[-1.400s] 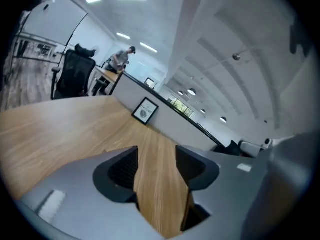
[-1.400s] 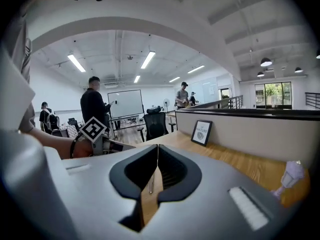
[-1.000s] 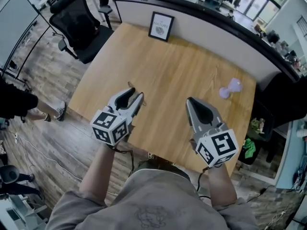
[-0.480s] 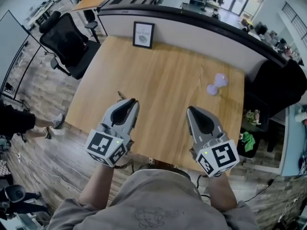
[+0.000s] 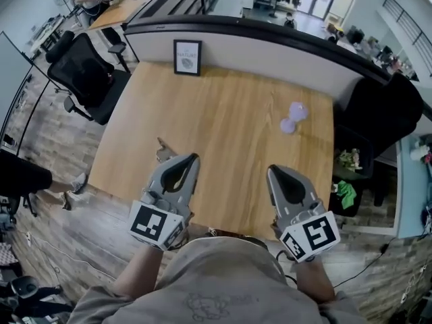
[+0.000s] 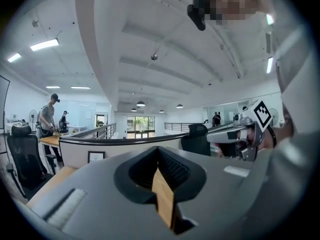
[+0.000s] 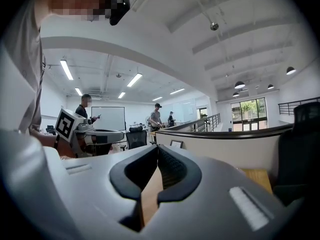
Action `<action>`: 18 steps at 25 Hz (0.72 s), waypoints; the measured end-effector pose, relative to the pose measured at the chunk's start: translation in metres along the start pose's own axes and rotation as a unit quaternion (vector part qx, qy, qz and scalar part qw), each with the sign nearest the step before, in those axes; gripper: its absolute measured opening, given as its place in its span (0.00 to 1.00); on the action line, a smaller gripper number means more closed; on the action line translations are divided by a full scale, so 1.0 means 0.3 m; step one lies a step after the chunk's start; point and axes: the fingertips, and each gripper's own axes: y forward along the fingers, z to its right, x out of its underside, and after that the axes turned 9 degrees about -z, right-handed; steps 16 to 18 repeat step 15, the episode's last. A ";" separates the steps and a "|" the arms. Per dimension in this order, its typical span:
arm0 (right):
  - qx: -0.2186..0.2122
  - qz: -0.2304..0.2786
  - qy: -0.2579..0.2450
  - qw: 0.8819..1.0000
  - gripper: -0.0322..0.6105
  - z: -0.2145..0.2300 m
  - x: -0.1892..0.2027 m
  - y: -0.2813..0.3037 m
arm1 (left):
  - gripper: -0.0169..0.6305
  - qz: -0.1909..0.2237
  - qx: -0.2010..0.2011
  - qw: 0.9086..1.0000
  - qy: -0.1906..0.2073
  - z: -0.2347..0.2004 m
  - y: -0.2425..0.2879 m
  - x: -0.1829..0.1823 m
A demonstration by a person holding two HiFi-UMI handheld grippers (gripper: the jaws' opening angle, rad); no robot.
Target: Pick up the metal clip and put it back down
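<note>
The metal clip (image 5: 164, 152) is a small, dull silver-grey piece that lies on the bare wood of the bench (image 5: 233, 106). It sits close to the bench's left edge, in the half nearer the person and well apart from the far wall side. One thin arm or handle sticks out from its body toward the upper left of the head view, while the rest sits low on the wood. It is too small to tell whether its mouth is pinched together or spread.
</note>
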 end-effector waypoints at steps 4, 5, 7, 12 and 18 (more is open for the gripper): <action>0.016 -0.005 -0.006 1.000 0.07 0.023 0.014 -0.014 | 0.03 -0.004 0.003 1.000 0.002 0.005 0.013 -0.006; 0.018 -0.006 -0.006 1.000 0.07 0.026 0.016 -0.017 | 0.03 -0.006 0.004 1.000 0.003 0.007 0.018 -0.007; 0.021 -0.007 -0.006 1.000 0.07 0.032 0.020 -0.022 | 0.03 -0.008 0.005 1.000 0.004 0.012 0.027 -0.007; 0.019 -0.012 -0.009 1.000 0.07 0.038 0.027 -0.023 | 0.03 -0.001 0.012 1.000 0.003 0.024 0.038 -0.027; 0.015 -0.023 -0.010 1.000 0.07 0.032 0.046 -0.022 | 0.03 0.004 0.016 1.000 0.004 0.031 0.042 -0.044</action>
